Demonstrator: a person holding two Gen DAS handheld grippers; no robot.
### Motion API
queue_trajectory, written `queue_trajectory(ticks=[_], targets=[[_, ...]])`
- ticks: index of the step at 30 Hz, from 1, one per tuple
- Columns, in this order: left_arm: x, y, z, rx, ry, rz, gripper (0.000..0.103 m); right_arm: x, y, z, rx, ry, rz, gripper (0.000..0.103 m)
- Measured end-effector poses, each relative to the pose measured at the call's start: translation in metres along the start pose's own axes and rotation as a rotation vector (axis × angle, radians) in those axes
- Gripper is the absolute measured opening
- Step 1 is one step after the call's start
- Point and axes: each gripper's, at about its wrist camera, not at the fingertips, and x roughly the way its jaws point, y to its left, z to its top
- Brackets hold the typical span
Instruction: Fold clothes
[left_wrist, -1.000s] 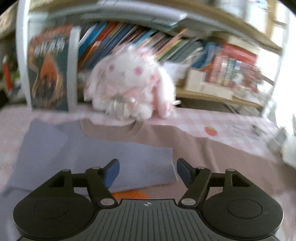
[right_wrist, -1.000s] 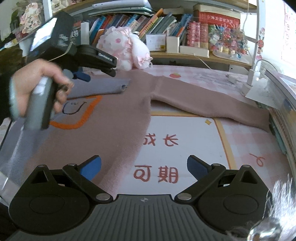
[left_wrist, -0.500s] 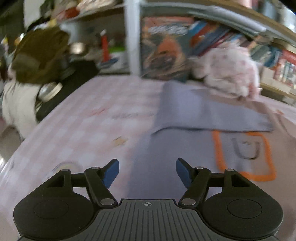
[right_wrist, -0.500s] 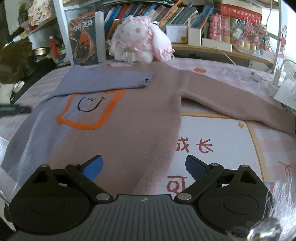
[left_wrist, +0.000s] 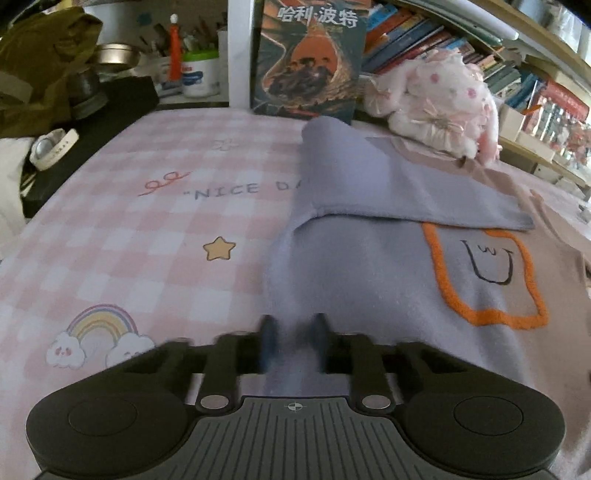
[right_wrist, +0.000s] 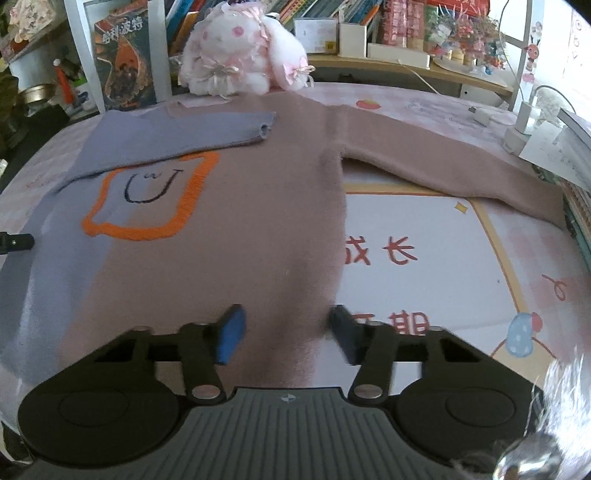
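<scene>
We are seeing the sweater (right_wrist: 236, 236) lying flat on the pink checked tablecloth (left_wrist: 155, 236), its lavender sleeve (right_wrist: 177, 136) folded across the chest and the brown sleeve (right_wrist: 443, 162) stretching out to the right edge. Our left gripper (left_wrist: 293, 341) is pinching the lavender hem, its blurred fingers nearly together on the cloth. Our right gripper (right_wrist: 288, 334) is standing spread, partly narrowed, over the brown hem. Behind, a plush rabbit (right_wrist: 236, 55) is sitting at the collar, before shelves holding books (left_wrist: 424, 40).
</scene>
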Motion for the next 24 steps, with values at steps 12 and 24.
queue_trajectory(ticks=[12,24], targets=[[0.001,0.038,0.007,-0.087,-0.019,-0.015,0.004,0.012,0.031,0.010,-0.019,-0.008,0.036,0.013],[0.007,0.058,0.010,-0.089,-0.019,-0.002,0.006,0.019,0.051,0.015,-0.040,-0.020,0.032,0.013]])
